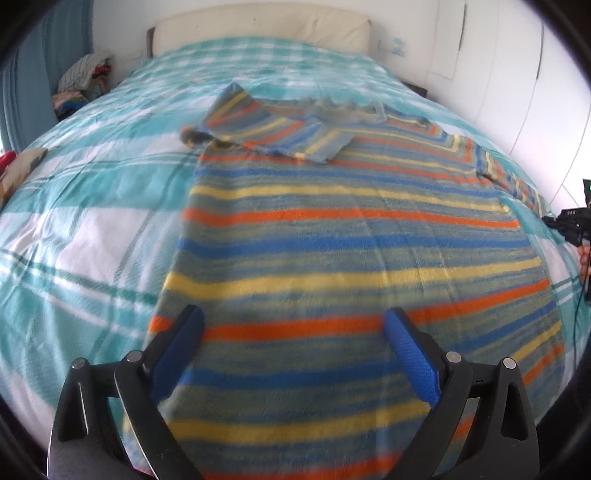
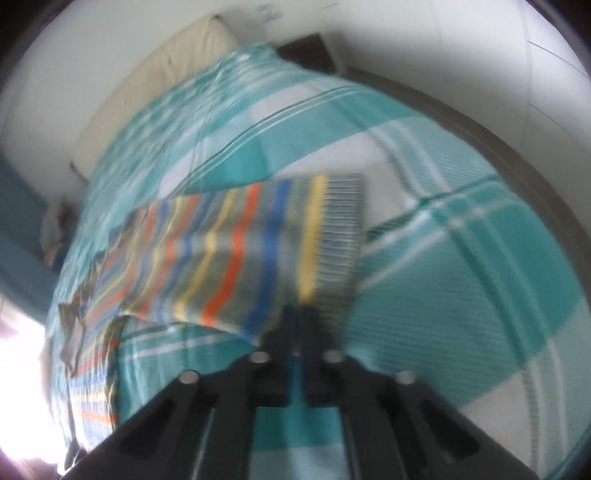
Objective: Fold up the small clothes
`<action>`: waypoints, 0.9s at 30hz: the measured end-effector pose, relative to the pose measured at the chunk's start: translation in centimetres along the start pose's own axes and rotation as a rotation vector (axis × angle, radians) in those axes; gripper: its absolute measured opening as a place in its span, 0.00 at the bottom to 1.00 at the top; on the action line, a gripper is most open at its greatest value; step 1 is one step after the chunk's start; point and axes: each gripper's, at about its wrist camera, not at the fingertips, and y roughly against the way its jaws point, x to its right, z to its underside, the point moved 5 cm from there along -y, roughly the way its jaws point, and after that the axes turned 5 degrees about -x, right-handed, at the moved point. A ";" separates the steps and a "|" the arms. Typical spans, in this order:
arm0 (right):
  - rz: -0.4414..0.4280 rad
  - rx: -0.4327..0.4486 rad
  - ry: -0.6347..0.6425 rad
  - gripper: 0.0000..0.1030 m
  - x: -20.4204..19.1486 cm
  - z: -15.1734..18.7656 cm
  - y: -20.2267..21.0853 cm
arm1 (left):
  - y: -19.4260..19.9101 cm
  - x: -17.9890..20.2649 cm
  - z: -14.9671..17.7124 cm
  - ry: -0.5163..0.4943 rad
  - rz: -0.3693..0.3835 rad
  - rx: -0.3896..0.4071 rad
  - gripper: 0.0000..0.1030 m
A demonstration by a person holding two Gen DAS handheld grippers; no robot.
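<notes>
Striped knit sweater [image 1: 354, 236], grey-blue with orange, yellow, blue bands, lies flat on teal-white checked bedspread [image 1: 85, 206]; long axis runs from hem up to neck, left sleeve already folded across chest. Likely soft, light, floppy; best taken at cuff or hem corner. Left gripper [image 1: 293, 332] wide apart, empty, above hem. Right gripper [image 2: 297, 314] clamped on right sleeve [image 2: 258, 240] near ribbed cuff.

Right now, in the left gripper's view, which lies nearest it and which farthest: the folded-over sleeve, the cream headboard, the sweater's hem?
1. Striped knitted sweater's hem, between the open left gripper fingers.
2. Folded-over striped sleeve, mid-bed.
3. Cream padded headboard, at the far wall.
</notes>
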 end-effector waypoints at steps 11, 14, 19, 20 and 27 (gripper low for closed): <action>-0.108 0.094 0.373 0.32 -12.9 9.6 8.4 | 10.8 0.2 -8.7 -0.190 0.083 0.146 0.99; -0.227 0.038 0.506 0.35 -18.8 14.7 8.2 | 6.9 3.0 -12.7 -0.358 0.056 0.113 0.99; -0.255 -0.010 0.639 0.35 -22.7 20.8 5.4 | -5.3 5.9 -14.8 -0.500 -0.019 -0.061 0.97; -0.251 -0.010 0.648 0.35 -22.7 21.4 4.9 | -7.1 6.1 -14.8 -0.512 -0.039 -0.084 0.97; -0.219 -0.028 0.652 0.35 -20.5 22.9 3.2 | -12.6 3.5 -15.3 -0.381 0.004 -0.159 0.23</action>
